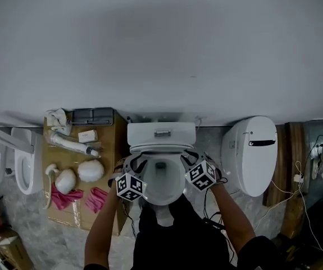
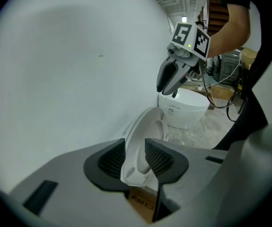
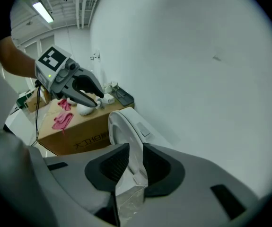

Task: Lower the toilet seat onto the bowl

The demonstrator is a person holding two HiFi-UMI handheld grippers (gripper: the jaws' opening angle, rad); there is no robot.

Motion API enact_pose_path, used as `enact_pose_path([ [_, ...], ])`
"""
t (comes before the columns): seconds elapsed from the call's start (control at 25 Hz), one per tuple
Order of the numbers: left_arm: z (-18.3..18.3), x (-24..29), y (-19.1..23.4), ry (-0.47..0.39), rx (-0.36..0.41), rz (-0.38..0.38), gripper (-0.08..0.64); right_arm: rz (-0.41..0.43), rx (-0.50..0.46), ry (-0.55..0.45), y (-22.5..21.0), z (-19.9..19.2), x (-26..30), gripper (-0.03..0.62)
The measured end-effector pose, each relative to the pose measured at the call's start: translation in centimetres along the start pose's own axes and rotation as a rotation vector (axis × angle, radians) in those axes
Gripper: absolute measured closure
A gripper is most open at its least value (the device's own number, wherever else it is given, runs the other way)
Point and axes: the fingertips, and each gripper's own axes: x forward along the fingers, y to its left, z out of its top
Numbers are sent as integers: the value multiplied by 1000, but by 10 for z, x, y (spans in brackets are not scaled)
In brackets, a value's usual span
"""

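Note:
In the head view the white toilet seat (image 1: pixel 172 191) lies around the bowl, in front of the tank (image 1: pixel 161 134). My left gripper (image 1: pixel 132 167) is at the seat's left side and my right gripper (image 1: pixel 190 161) at its right side. The left gripper view has the seat's rim (image 2: pixel 147 126) running between the jaws of the left gripper (image 2: pixel 136 157), which stand wide and open. In the right gripper view the rim (image 3: pixel 119 124) passes between the right gripper's (image 3: pixel 136 162) jaws. They are only slightly parted and close beside it. Clear plastic wrap hangs under that rim.
A cardboard box (image 1: pixel 108 151) left of the toilet carries pink gloves (image 1: pixel 96 198), white round objects (image 1: pixel 90 170) and a tube. A second toilet (image 1: pixel 251 153) stands at the right and another (image 1: pixel 23 162) at the far left. Cables (image 1: pixel 296 184) trail on the floor. A wall stands behind.

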Motion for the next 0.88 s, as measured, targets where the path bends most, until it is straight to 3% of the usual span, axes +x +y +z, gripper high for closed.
enact_pose_path([
  [0.28, -17, 43, 1, 92, 75, -88, 422, 29, -62, 86, -14, -23, 40, 492],
  [0.88, -32, 69, 8, 141, 107, -113, 414, 49, -181, 166, -11, -38, 72, 492],
])
